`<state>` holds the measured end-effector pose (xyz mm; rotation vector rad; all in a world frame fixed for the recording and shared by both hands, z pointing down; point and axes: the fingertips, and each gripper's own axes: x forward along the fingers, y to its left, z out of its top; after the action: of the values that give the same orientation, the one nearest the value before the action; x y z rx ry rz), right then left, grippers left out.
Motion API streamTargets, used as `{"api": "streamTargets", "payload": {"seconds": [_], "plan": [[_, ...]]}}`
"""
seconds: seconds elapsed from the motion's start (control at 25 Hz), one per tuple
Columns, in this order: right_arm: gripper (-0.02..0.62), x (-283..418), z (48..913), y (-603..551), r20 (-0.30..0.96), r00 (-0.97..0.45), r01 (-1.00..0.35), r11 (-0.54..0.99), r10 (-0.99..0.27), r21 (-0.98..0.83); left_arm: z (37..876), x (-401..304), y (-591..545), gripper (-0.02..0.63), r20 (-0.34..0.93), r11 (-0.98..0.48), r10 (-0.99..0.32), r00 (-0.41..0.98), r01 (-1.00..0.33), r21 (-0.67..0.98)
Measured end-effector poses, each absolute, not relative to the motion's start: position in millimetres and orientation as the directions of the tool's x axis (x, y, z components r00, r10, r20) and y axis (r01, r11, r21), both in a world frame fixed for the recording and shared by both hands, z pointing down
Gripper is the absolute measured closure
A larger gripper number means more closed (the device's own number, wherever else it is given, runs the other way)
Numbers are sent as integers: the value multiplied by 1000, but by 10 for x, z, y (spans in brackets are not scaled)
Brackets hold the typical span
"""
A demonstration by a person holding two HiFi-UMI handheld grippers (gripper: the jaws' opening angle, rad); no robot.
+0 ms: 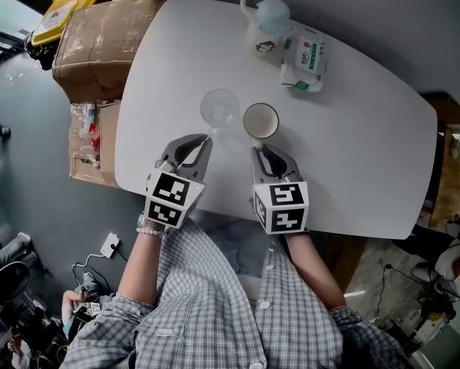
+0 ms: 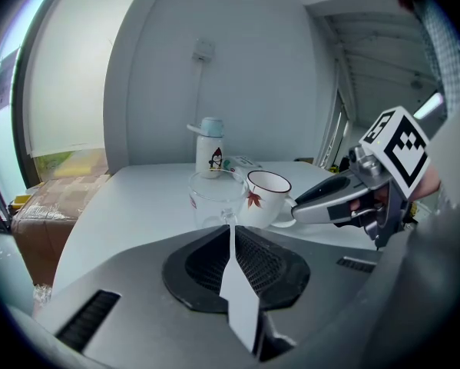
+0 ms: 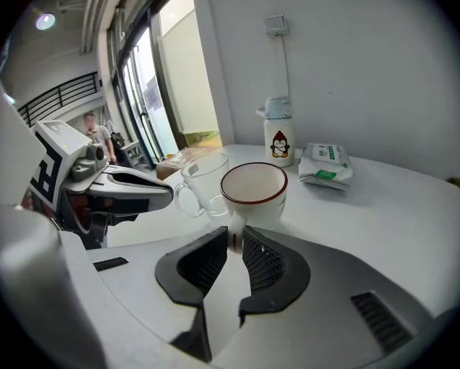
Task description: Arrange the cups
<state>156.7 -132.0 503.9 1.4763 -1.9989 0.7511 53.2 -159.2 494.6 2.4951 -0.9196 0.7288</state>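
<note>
Two mugs stand side by side just beyond the fingertips. The left gripper's [image 1: 207, 138] fingers pinch the clear glass mug's [image 1: 219, 107] handle. The right gripper's [image 1: 257, 146] fingers pinch the red-rimmed white ceramic mug's [image 1: 260, 121] handle.

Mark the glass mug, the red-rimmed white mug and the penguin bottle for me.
glass mug [image 1: 220, 108], head view, on its clear bottom.
white mug [image 3: 253, 184], right gripper view, on its inner wall.
penguin bottle [image 2: 210, 158], left gripper view, on its white body.
</note>
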Motion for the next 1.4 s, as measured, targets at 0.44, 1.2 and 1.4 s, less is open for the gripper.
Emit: {"api": "streamTargets", "payload": {"seconds": [0.44,1.2,1.4], "plan": [[525,1540,5017,-1333,696,-239,-964,251,-677,-87,4920,496,-1576,597,581,-715,-476,660,-675,181],[558,1946,4112,-1358,483,-130,-991,110,-866,-70,4098,330,-1683,598,408,-741,-549,729,-651,166],[560,1933,3912,-1345,446,-131,-991,123,-885,-48,3878,358,-1679,598,365,-756,-556,746,-637,151]]}}
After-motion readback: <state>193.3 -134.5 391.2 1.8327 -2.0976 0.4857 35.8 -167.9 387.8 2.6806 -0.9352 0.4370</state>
